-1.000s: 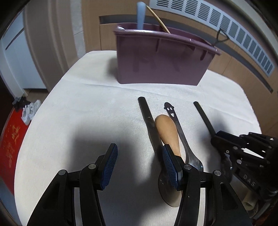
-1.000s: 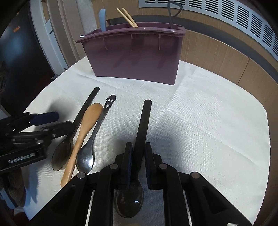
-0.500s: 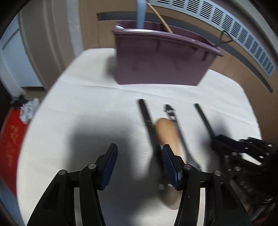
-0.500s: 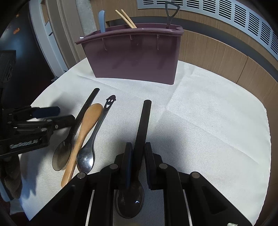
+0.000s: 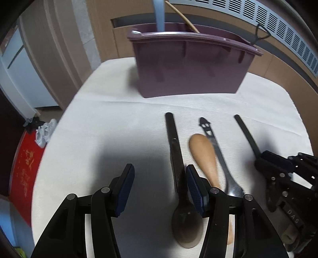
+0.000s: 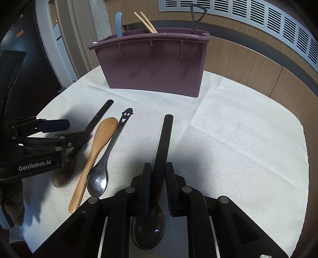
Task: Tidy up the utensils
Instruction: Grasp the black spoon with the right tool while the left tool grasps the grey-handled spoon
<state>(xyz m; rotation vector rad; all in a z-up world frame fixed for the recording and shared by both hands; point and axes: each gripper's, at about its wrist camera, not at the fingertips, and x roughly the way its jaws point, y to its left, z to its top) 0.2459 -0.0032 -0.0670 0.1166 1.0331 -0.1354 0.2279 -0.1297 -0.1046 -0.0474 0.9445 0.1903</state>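
Note:
Between the shut pads of my right gripper [image 6: 158, 172] sits the handle of a black spoon [image 6: 165, 137], bowl toward the camera, handle aimed at the purple caddy [image 6: 155, 65]. My left gripper [image 5: 160, 174] stands open low over the cloth. A second black spoon [image 5: 174, 150] lies between its fingers, close to the right pad and untouched. Just right of it lie a wooden spoon [image 5: 204, 154] and a metal spoon [image 5: 212, 142] with a smiley cut-out handle. In the left wrist view my right gripper [image 5: 264, 160] grips its black spoon [image 5: 246, 135] at the right.
The caddy [image 5: 188, 65] stands at the table's far edge holding a blue utensil [image 6: 118, 23], chopsticks [image 6: 146, 21] and a black loop-handled tool [image 6: 195, 15]. White cloth [image 6: 238, 139] covers the round table. Wood panelling and a vent run behind; floor drops away at left.
My left gripper has tilted and edged toward the spoons, so the black spoon's handle now lies inside its right finger instead of behind it. The right gripper and its spoon have stayed put.

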